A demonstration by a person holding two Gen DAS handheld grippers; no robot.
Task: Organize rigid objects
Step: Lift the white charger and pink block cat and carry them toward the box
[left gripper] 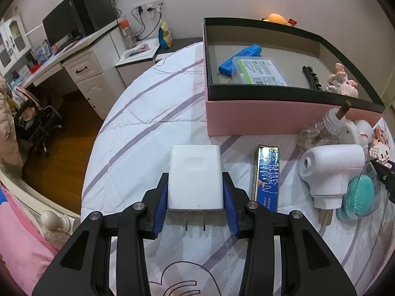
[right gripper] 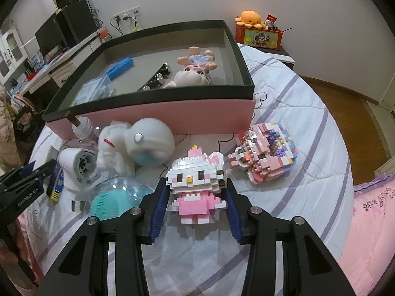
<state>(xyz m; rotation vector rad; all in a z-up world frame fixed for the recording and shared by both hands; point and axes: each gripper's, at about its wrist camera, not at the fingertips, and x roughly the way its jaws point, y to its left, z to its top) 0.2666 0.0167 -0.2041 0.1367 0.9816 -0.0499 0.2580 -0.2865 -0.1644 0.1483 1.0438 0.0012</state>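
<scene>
My left gripper [left gripper: 195,192] is shut on a white plug charger [left gripper: 195,177], prongs toward the camera, just above the bed quilt. My right gripper [right gripper: 196,197] has its jaws around a pink and white brick-built cat figure [right gripper: 196,172] standing on the quilt; the pads touch its sides. A pink box with a dark rim [left gripper: 271,118] [right gripper: 158,111] lies beyond both. It holds a blue case [left gripper: 240,60], a clear plastic box [left gripper: 259,71], a dark hair band [left gripper: 311,77] and a doll figure [right gripper: 195,71].
On the quilt lie a blue and gold bar [left gripper: 267,175], a white plug-in vaporiser [left gripper: 330,170], a teal brush in a clear dome [right gripper: 116,197], a white astronaut figure [right gripper: 138,143] and a second brick figure [right gripper: 264,155]. The bed edge falls to wood floor [left gripper: 66,148].
</scene>
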